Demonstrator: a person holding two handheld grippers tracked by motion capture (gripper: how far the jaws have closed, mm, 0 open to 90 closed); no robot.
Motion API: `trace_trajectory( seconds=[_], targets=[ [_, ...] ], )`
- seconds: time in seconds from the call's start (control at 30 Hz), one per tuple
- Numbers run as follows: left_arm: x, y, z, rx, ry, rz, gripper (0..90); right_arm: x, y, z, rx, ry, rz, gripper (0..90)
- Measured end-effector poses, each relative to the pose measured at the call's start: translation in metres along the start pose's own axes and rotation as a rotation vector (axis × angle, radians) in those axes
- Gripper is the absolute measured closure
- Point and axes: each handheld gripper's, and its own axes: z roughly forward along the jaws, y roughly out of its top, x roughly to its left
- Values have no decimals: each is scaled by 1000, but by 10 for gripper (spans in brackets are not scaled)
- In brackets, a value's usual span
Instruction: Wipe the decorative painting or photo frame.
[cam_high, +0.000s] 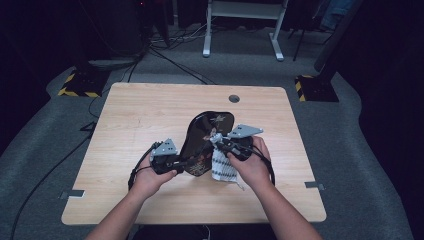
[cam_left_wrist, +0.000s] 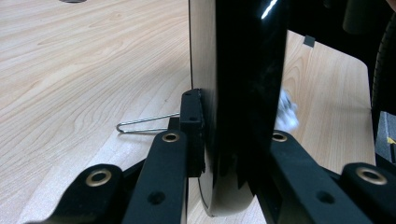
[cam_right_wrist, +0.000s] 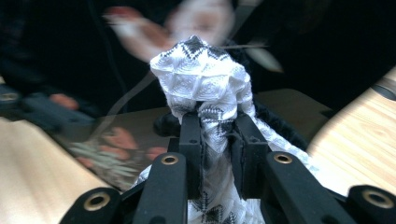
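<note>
On the near half of the wooden table (cam_high: 150, 107), the left gripper (cam_high: 176, 162) is clamped on the lower edge of a glossy black tray (cam_high: 205, 140) painted with flowers, holding it tilted up off the tabletop. Just to its right, the right gripper (cam_high: 220, 142) pinches a white cloth (cam_high: 222, 167) with black zigzag marks, whose bunched end presses against the tray's painted face while the rest hangs down to the table. Beyond the tray, a round grommet hole (cam_high: 234, 98) sits near the far edge.
</note>
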Motion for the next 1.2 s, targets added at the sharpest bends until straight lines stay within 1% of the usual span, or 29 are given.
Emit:
trace_trajectory(
  seconds=[0.1,0.2,0.3,0.33,0.37,0.4,0.43,0.47,0.6,0.7,0.8,0.87,0.9,0.97,1.07,1.2],
  targets=[
    [0,0,0,0,0,-1,791,13,1,3,-1,32,-23,770],
    [0,0,0,0,1,-1,793,22,2,5,6,56,-49,770],
    [0,0,0,1,-1,-1,795,22,3,5,6,63,-49,774],
    [0,0,0,0,0,0,795,20,2,5,2,68,-38,775],
    [0,0,0,1,-1,0,795,17,2,4,0,63,-28,777],
    [0,0,0,1,-2,0,795,9,1,2,-2,41,-8,777],
    [0,0,0,1,-4,-1,795,9,1,2,-2,41,-8,777],
    [0,0,0,1,-4,-1,795,6,0,1,-1,33,-3,777],
    [0,0,0,2,-4,2,793,-15,-4,-3,-4,-20,47,777],
    [1,0,0,2,-5,2,792,-28,-6,-6,-5,-52,78,776],
    [1,0,0,3,-6,2,794,-36,-8,-9,-8,-81,92,776],
    [1,1,0,3,-6,4,794,-38,-9,-10,-13,-83,102,776],
    [1,1,0,4,-6,2,794,-38,-9,-10,-13,-83,104,776],
    [1,1,0,4,-7,1,794,-34,-8,-9,-7,-89,92,776],
    [1,1,0,7,-9,-2,792,-23,-7,-5,1,-62,68,775],
    [0,1,-1,10,-6,-3,791,-4,-4,-1,8,-27,22,770]
  ],
)
